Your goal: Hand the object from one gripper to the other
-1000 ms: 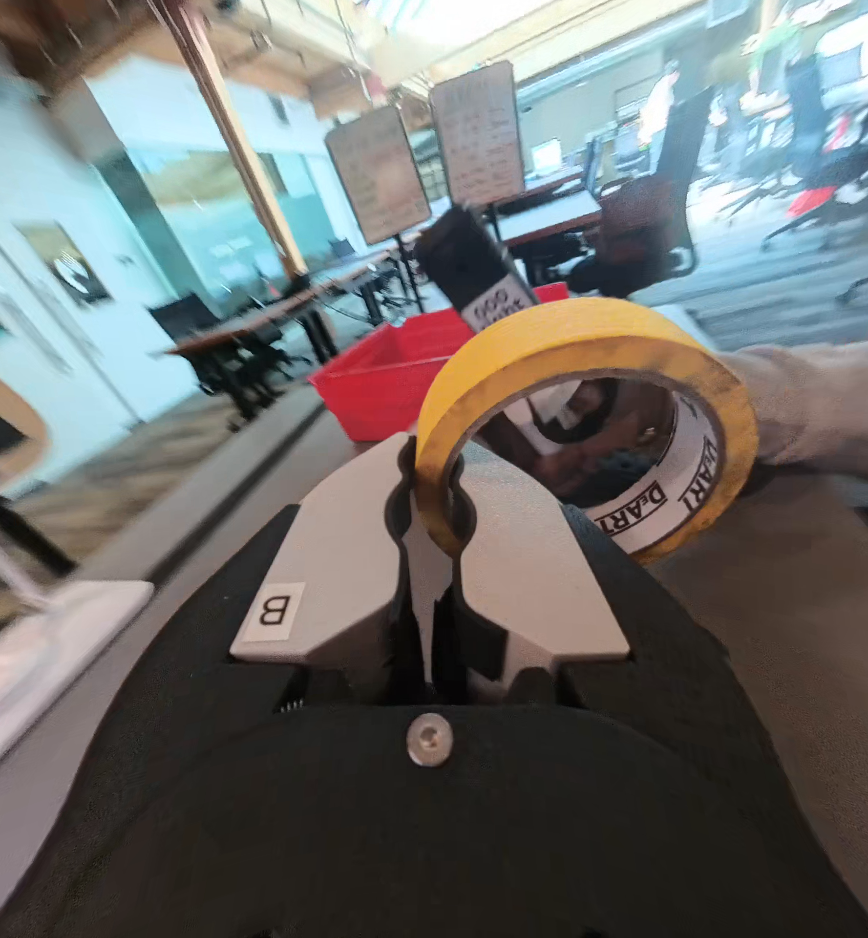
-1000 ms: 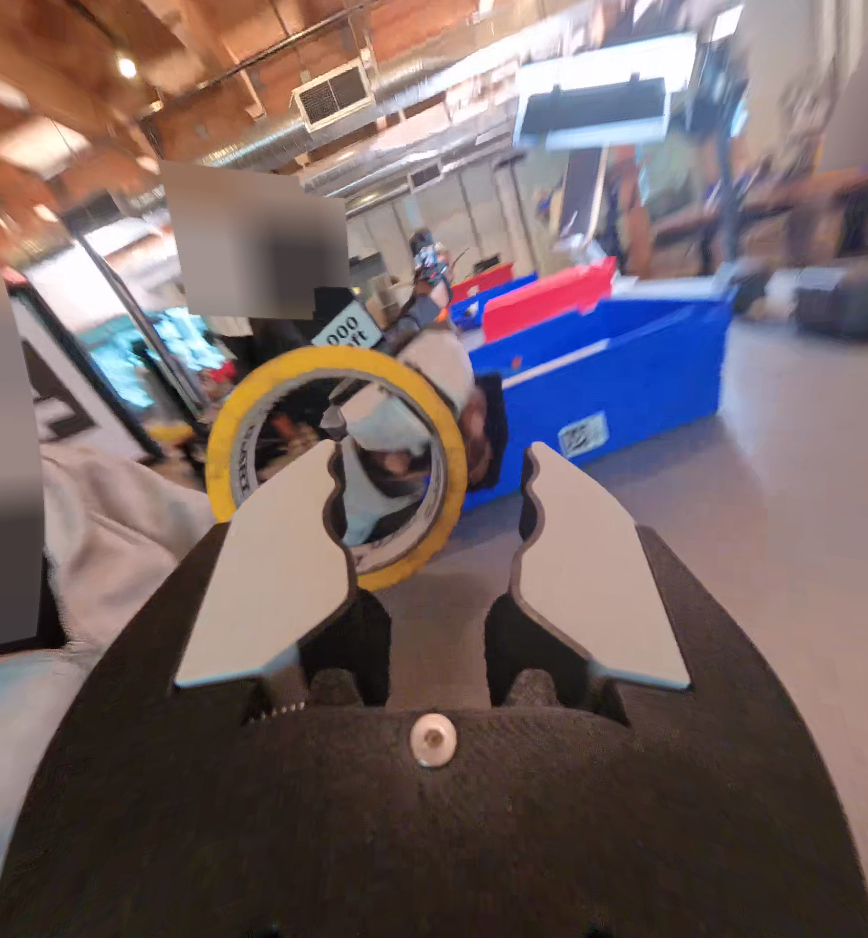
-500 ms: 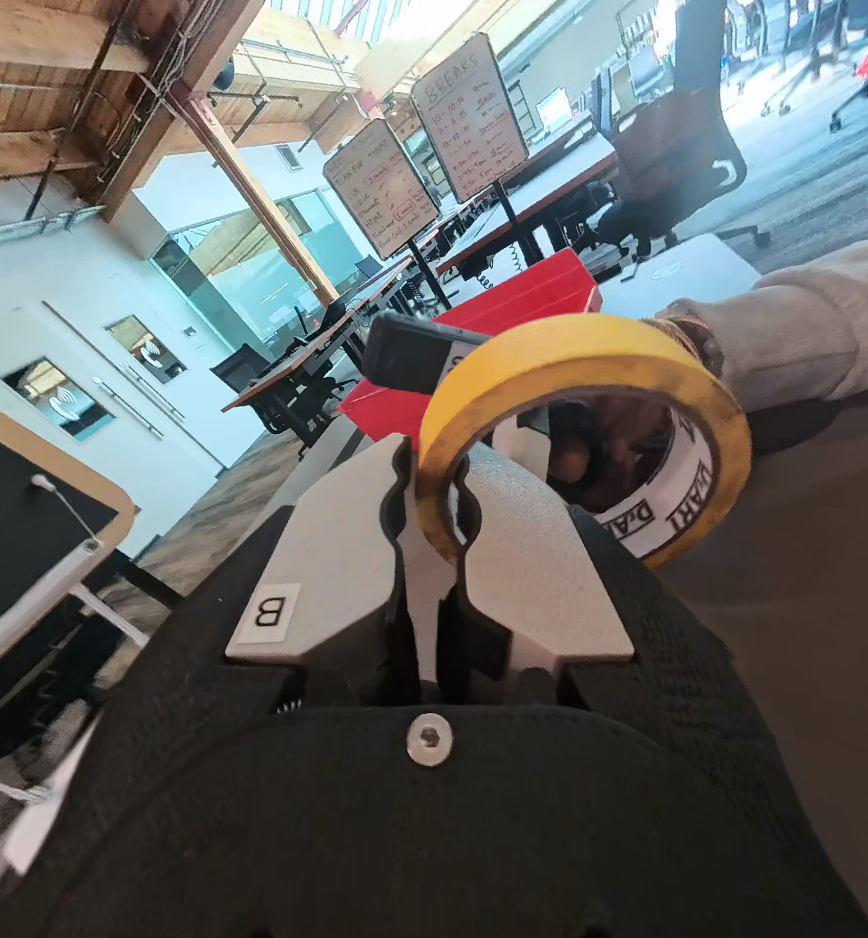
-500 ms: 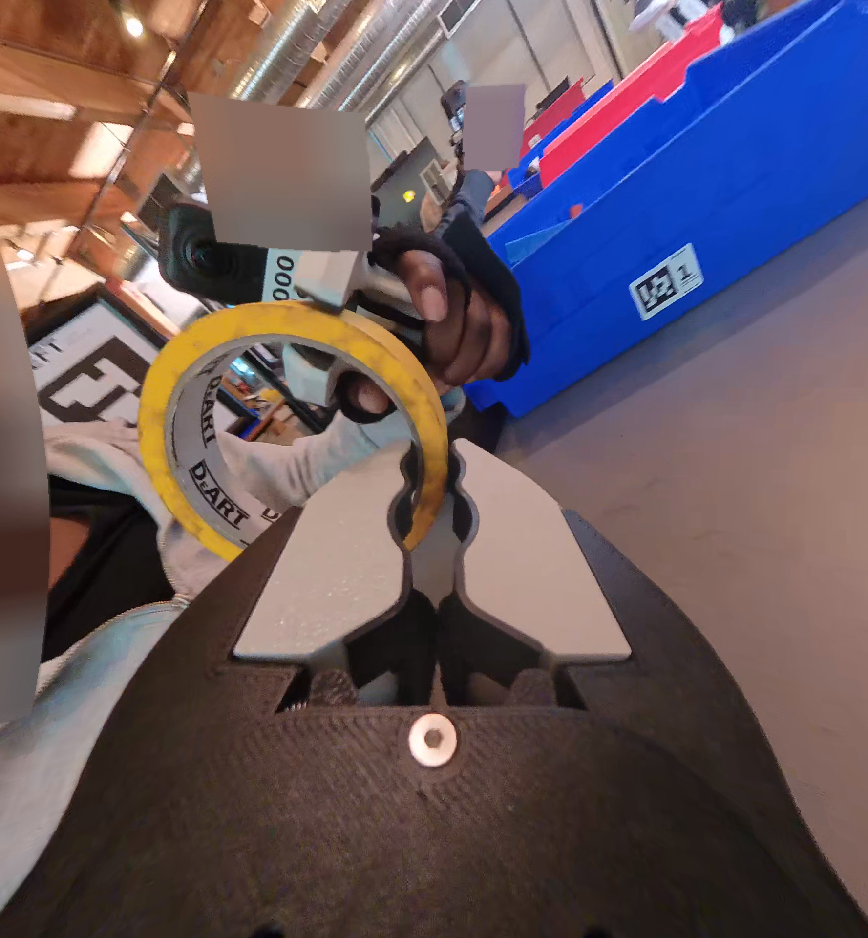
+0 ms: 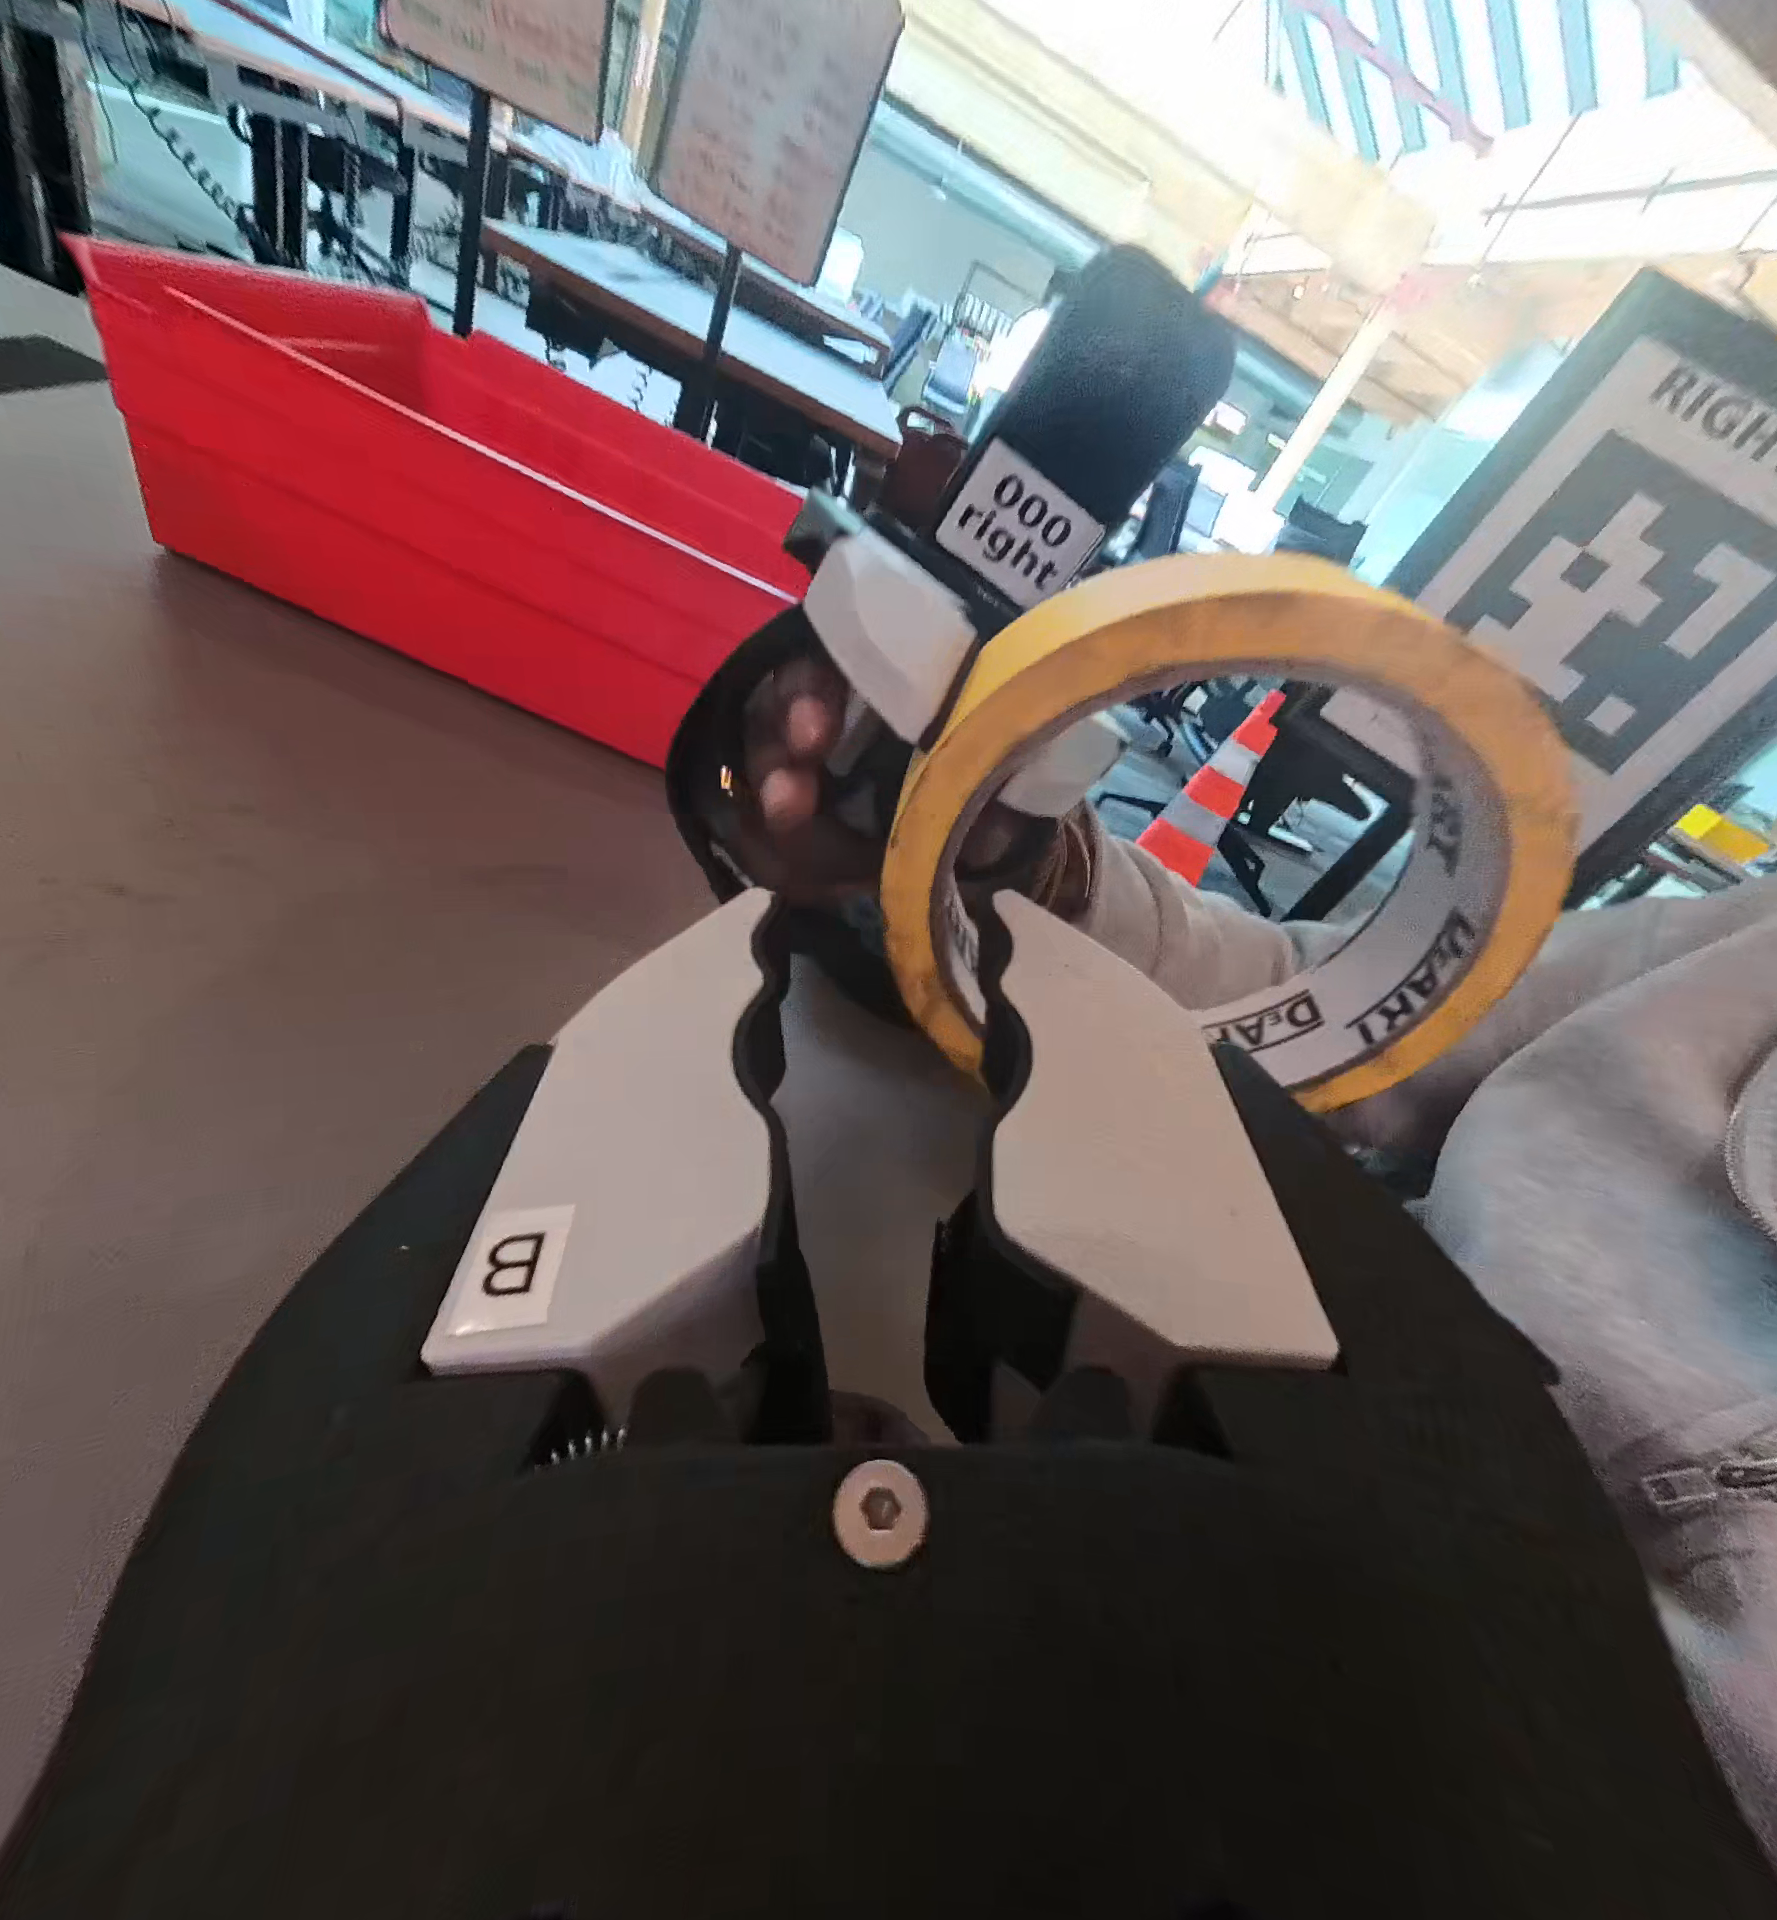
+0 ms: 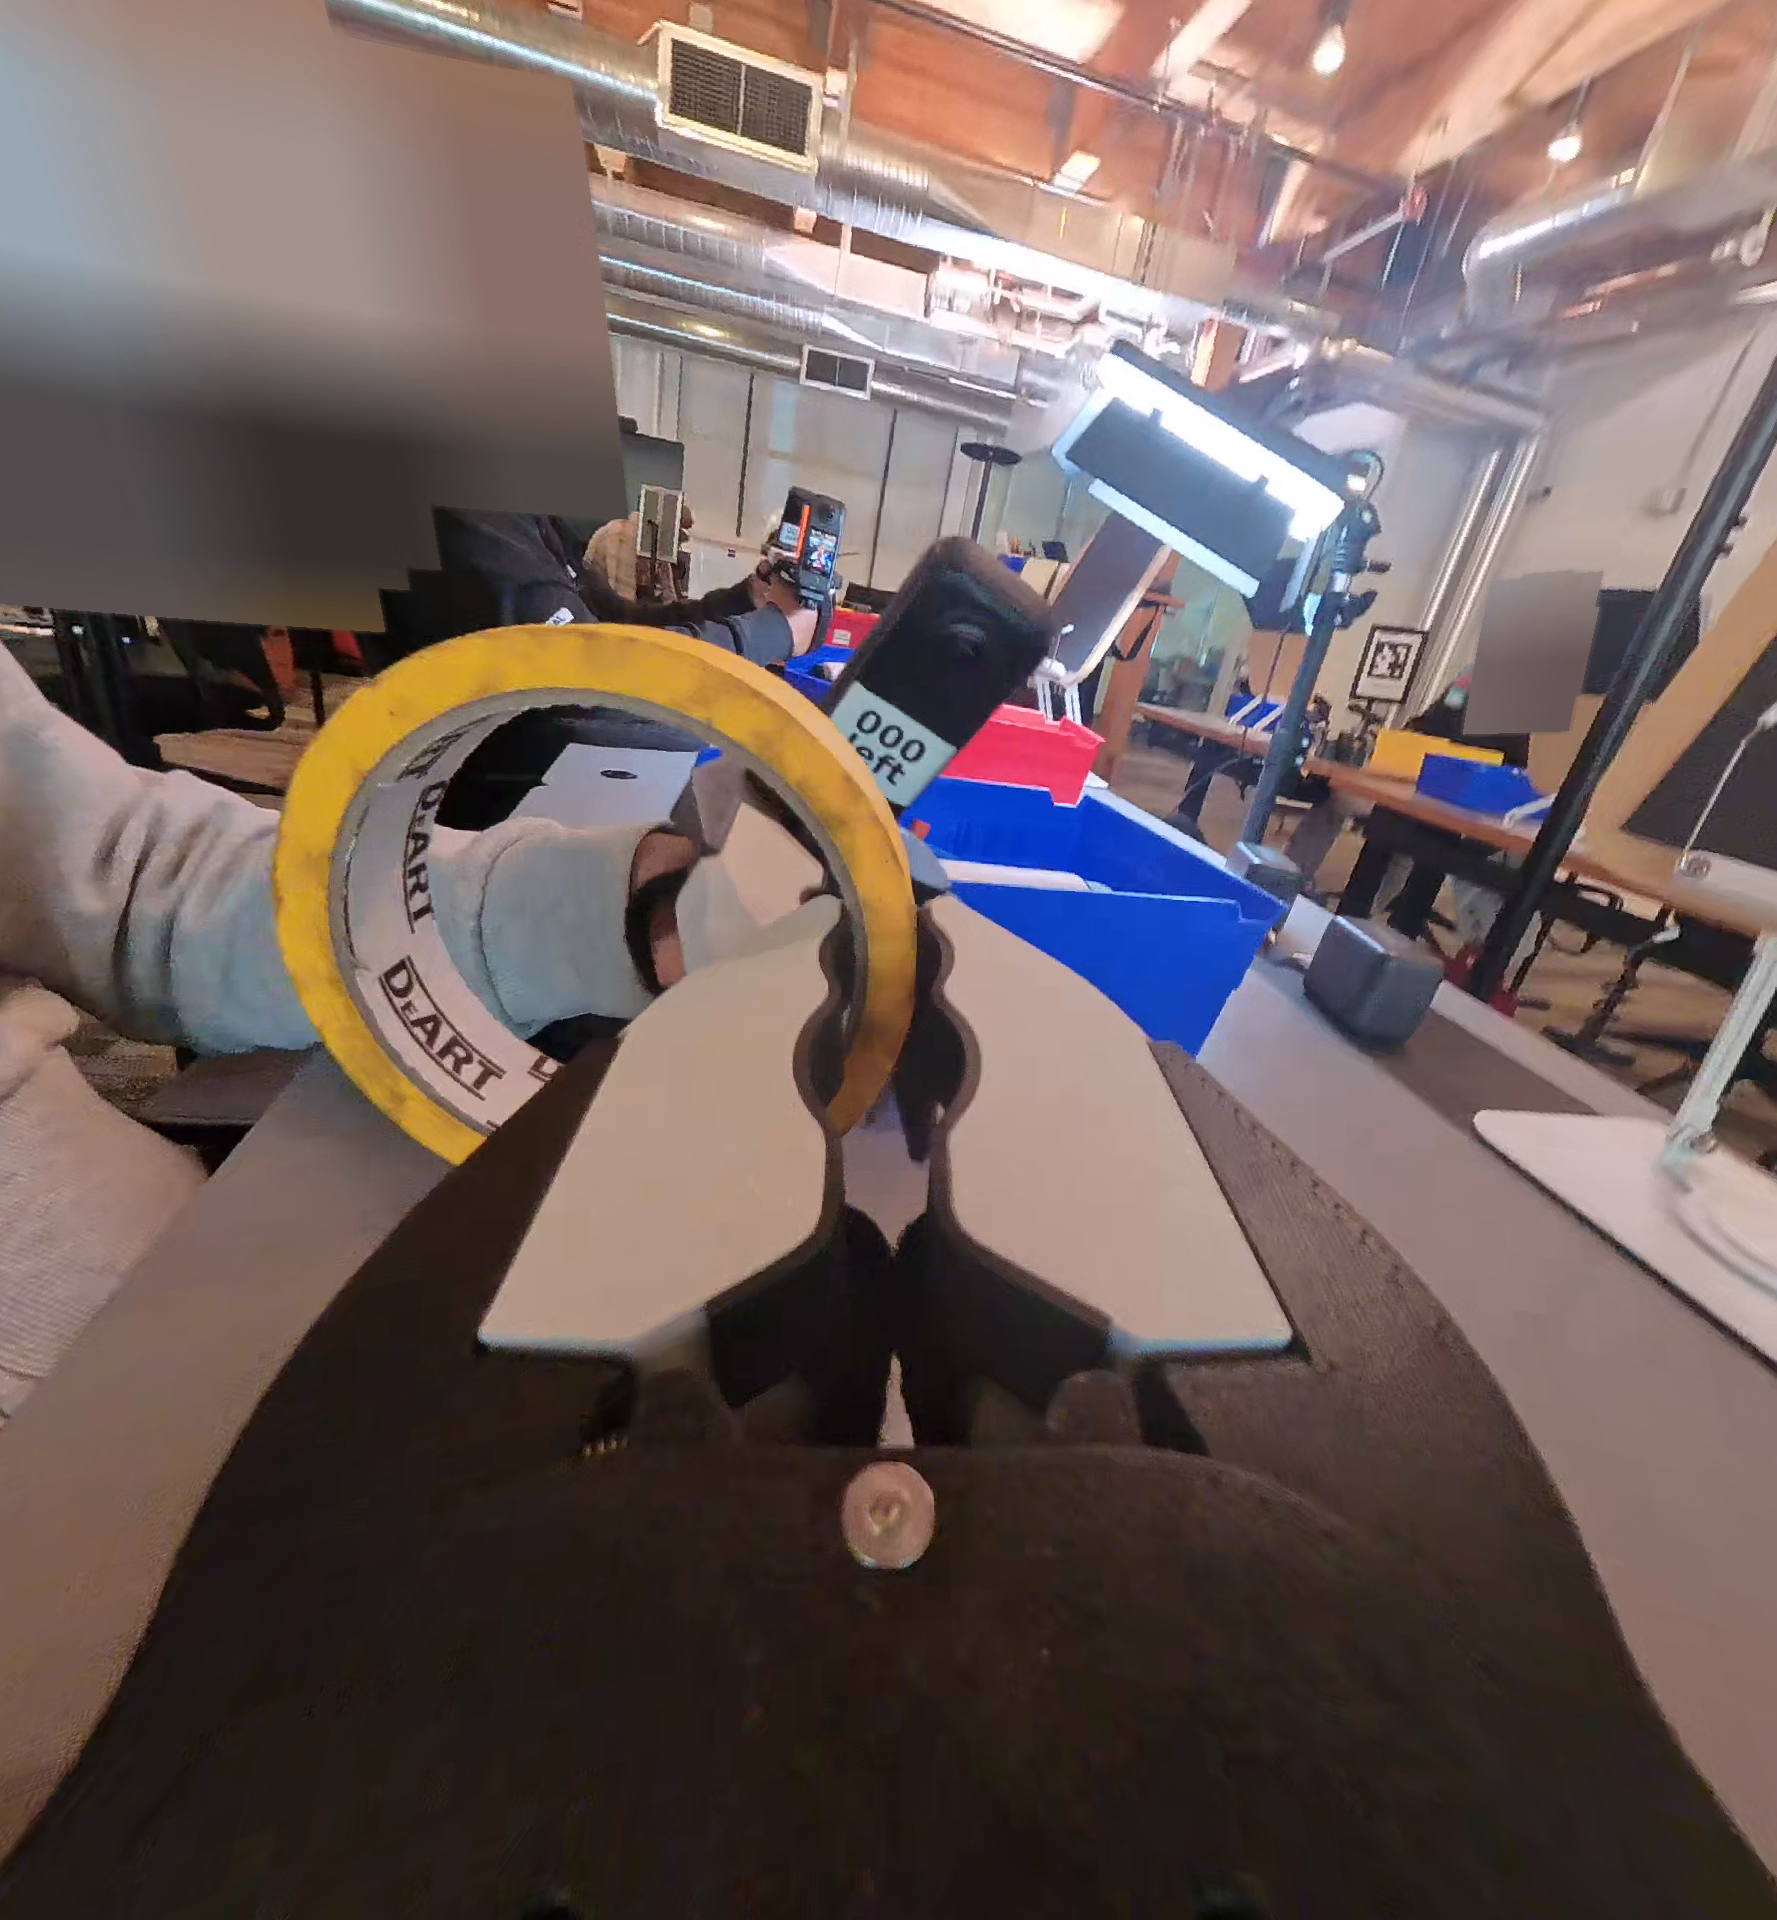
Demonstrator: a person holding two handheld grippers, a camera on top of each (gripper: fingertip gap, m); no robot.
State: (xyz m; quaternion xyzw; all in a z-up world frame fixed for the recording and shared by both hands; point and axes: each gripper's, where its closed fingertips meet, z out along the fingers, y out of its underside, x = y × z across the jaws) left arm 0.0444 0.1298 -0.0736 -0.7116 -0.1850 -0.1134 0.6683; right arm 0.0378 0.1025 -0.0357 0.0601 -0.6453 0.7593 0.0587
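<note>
A yellow tape roll (image 5: 1227, 613) with a white core is held upright above the grey table (image 5: 240, 831). My left gripper (image 5: 879, 914) is open; the roll's near rim stands between its fingers, close to the right finger. My right gripper (image 5: 899, 665) shows beyond it, clamped on the roll's upper left rim. In the right wrist view my right gripper (image 6: 884, 925) is shut on the right rim of the tape roll (image 6: 593, 665). The left gripper's grey fingers (image 6: 614, 774) show through the ring, held by a hand in a grey sleeve.
A red bin (image 5: 427, 499) stands on the table behind the grippers. A blue bin (image 6: 1092, 914) and a small grey box (image 6: 1372, 977) sit ahead of the right gripper. A white stand base (image 6: 1642, 1195) lies at the right. A person's grey sleeve (image 5: 1642, 1143) fills the right side. The grippers are tip to tip, or close to it.
The right gripper closed on the tape's rim while the left still held it. The left gripper has now opened, and both views have swung round.
</note>
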